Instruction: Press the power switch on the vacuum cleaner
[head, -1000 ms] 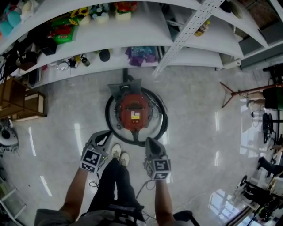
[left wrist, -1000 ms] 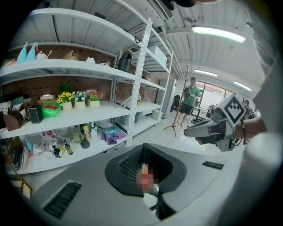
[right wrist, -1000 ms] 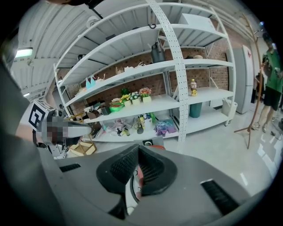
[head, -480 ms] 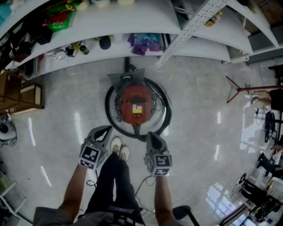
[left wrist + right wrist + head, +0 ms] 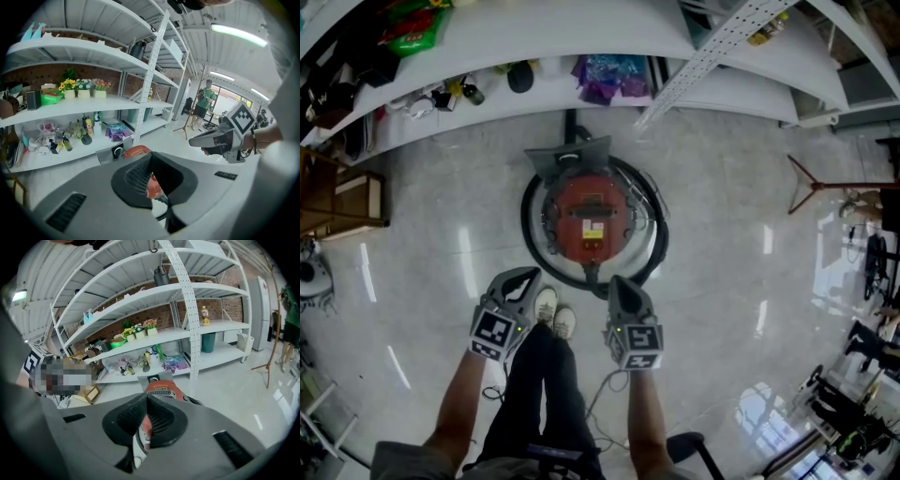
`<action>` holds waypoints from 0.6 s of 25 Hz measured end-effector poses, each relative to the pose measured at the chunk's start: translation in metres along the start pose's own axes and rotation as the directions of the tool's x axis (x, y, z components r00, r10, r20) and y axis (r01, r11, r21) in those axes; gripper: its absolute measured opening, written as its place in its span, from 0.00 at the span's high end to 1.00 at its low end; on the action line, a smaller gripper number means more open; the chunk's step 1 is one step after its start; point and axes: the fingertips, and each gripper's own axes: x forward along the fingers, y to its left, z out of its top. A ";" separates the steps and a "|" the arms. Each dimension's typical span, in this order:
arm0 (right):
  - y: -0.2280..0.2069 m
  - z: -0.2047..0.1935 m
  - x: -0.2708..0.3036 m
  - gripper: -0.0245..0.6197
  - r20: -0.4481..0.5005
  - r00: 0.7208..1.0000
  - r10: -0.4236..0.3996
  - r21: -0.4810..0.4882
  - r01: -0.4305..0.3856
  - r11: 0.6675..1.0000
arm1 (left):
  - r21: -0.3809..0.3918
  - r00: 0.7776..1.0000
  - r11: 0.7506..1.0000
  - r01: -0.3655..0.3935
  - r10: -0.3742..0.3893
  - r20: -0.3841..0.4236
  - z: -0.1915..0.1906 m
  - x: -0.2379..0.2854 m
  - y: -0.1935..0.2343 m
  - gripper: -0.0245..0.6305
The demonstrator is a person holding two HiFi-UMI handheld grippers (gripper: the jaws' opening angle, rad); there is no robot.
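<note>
Ahead, one vacuum cleaner (image 5: 586, 225), two grippers (image 5: 523, 279) (image 5: 619, 286) — closed.

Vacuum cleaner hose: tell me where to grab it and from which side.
Grip the black hose on its near arc, coming straight down, jaws across the tube. It seems to lie flat, ringing the red body, so its top is the exposed side. The right gripper hangs nearest but is shut; open it first.
</note>
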 end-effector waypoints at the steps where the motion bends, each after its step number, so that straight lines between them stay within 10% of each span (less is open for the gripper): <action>1: -0.001 -0.005 0.003 0.94 -0.011 1.000 0.000 -0.001 0.000 1.000 | -0.002 1.000 1.000 0.000 0.000 -0.004 -0.004 0.002 0.002 0.95; 15: -0.012 -0.031 0.044 0.94 -0.019 1.000 0.007 0.012 -0.006 1.000 | -0.033 0.999 0.999 -0.002 0.001 -0.032 -0.041 0.030 0.015 0.95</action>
